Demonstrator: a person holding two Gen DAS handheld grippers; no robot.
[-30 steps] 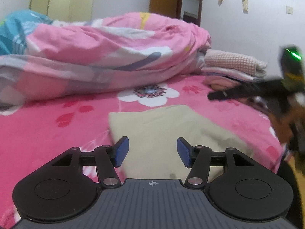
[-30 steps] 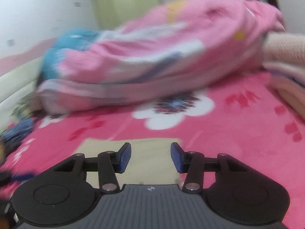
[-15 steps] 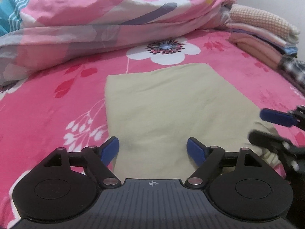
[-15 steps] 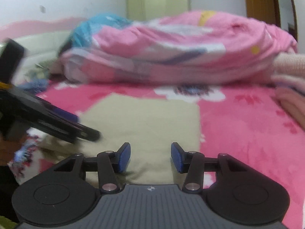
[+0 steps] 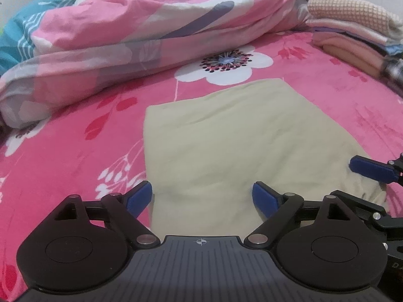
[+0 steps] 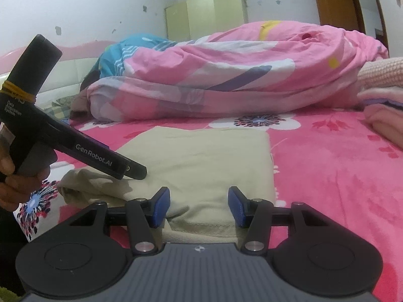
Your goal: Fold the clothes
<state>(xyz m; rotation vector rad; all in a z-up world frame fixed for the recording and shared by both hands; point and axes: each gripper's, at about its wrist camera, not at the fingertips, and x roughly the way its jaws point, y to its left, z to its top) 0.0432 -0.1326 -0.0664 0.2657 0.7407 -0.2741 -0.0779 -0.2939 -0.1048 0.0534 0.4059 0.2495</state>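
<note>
We recorded in a home bedroom. The work surface was a bed covered with a pink flowered sheet [image 5: 75,166]. A rumpled pink quilt [image 6: 239,75] lay heaped across the far side, with a teal patterned cover [image 6: 121,52] behind it. A stack of folded laundry [image 5: 352,32] sat at the right, topped by a waffle-textured piece. Behind the bed we noted a pale padded headboard [image 6: 68,75], a yellow-green wardrobe [image 6: 206,17] against a scuffed white wall [image 6: 100,7], and a brown wooden door [image 6: 335,7] at the right.
</note>
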